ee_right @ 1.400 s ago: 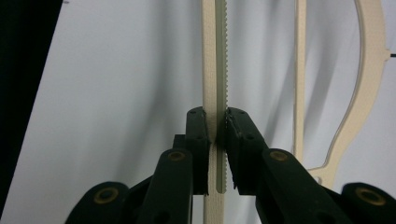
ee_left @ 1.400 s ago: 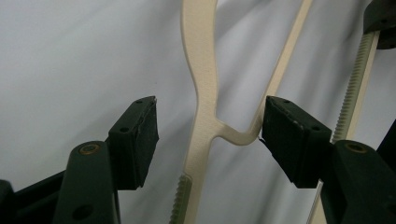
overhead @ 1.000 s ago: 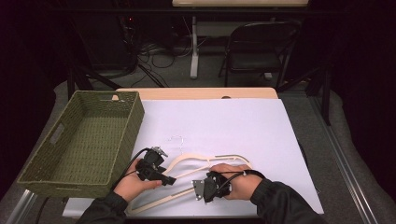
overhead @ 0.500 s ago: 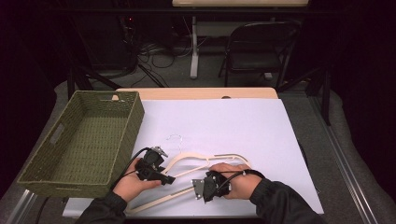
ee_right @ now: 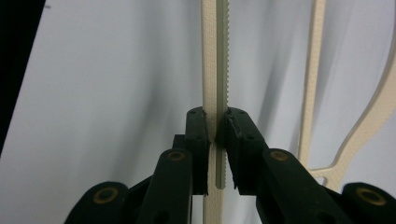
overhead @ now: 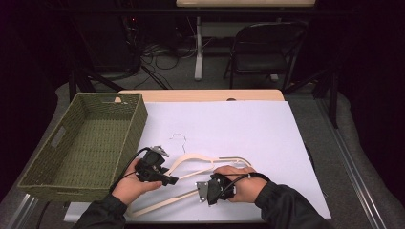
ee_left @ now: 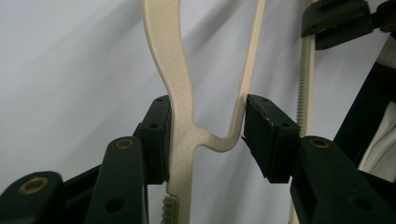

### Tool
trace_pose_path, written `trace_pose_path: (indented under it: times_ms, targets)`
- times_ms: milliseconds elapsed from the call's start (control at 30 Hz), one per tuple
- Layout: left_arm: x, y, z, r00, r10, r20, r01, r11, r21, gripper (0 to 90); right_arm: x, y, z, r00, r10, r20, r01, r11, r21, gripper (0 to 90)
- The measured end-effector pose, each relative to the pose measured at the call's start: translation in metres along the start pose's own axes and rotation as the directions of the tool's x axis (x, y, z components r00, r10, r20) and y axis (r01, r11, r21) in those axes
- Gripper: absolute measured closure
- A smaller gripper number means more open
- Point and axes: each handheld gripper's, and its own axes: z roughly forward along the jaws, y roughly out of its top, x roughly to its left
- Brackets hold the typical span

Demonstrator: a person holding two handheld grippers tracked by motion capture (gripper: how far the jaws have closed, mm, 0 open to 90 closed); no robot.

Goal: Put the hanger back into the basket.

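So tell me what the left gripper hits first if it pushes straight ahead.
The left gripper already straddles the cream hanger; pushing on, it likely slides along it toward the right gripper, though depth is unclear.

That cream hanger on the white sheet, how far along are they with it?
Done: the right tool is clamped on the hanger's toothed bar. In hand: the left tool has just been closing around the hanger's shoulder bend, its pads now touching both strips. Left: the hanger lies on the table, and the green basket beside it holds nothing.
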Motion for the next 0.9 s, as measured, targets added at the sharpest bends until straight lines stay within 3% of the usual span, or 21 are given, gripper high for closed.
trace_pose_path:
  times_ms: [900]
  targets:
    - [-0.005,0.010,-0.015,0.9995,0.028,0.015,-0.029,0.9991,0.031,61.9,-0.002,0.002,0.007,0.9970,-0.059,0.049,0.056,0.996,0.064,79.1]
